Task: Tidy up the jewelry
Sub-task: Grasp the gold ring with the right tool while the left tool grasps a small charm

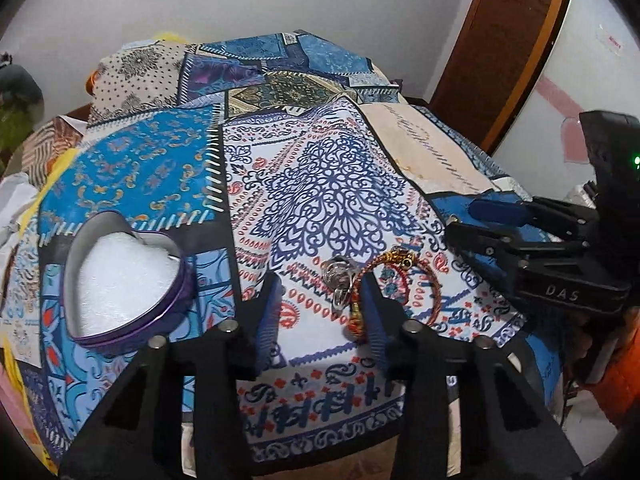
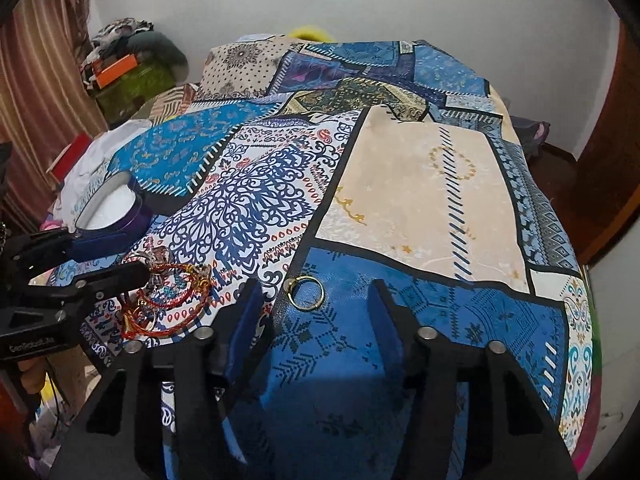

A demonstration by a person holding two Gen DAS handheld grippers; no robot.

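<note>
At lower centre of the left view, the left gripper (image 1: 320,304) is spread wide with nothing held, 1 finger touching the red-and-gold bangles (image 1: 394,292). These are judged light, stiff and slippery, best pinched across the rim. The right gripper (image 2: 316,308), likewise wide and empty, is poised just short of a thin gold ring (image 2: 306,293); the heart-shaped tin (image 1: 124,276) lies at left.

A bed carried everything, spread with a patchwork cover (image 1: 320,184) of blue, white and cream panels. In the left wrist view a heart-shaped purple tin (image 1: 124,280), open and lined with white foam, sat on the cover at nine o'clock. A tangle of red-and-gold bangles (image 1: 384,292) with a clear glassy piece (image 1: 340,280) touching it lay near centre. In the right wrist view a gold ring (image 2: 307,293) lay alone on a blue panel, at three o'clock of the bangles and apart from them.
</note>
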